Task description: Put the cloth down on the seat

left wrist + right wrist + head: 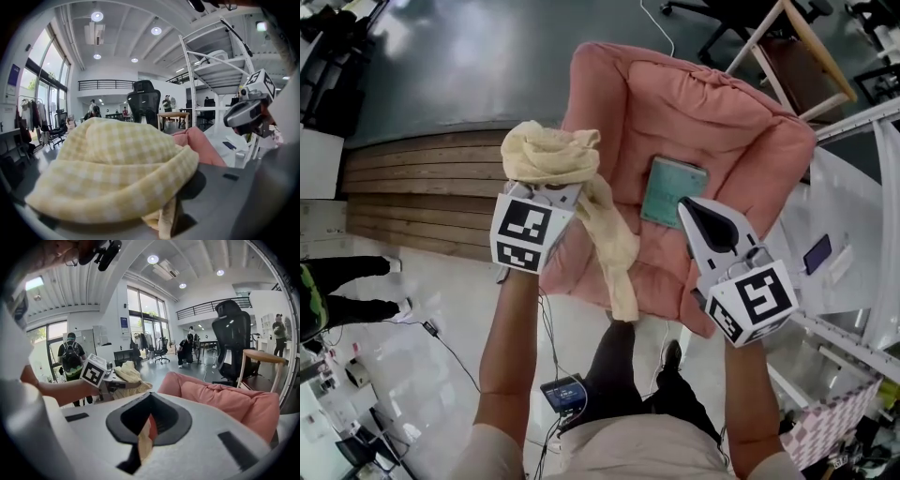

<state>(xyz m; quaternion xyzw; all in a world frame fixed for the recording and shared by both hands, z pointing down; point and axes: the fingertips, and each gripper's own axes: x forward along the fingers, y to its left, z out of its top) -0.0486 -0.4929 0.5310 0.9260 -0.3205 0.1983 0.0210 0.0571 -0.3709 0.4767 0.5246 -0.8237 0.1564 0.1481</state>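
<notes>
A pale yellow checked cloth [548,155] is bunched on top of my left gripper [551,195], which is shut on it. One end hangs down past the front left corner of the pink cushioned seat [694,112]. In the left gripper view the cloth [117,168] fills the foreground and hides the jaws, with the pink seat [199,145] behind it. My right gripper [689,208] hovers over the front of the seat, shut and holding nothing. Its view shows the closed jaws [147,425], the cloth [126,376] off to the left and the seat [225,397] ahead.
A flat green pad [673,191] lies on the seat just beyond the right gripper's tip. White shelving [862,234] stands at the right, a wooden-framed chair [797,47] behind. A wooden step [422,187] lies left. A person with a backpack [71,359] stands nearby.
</notes>
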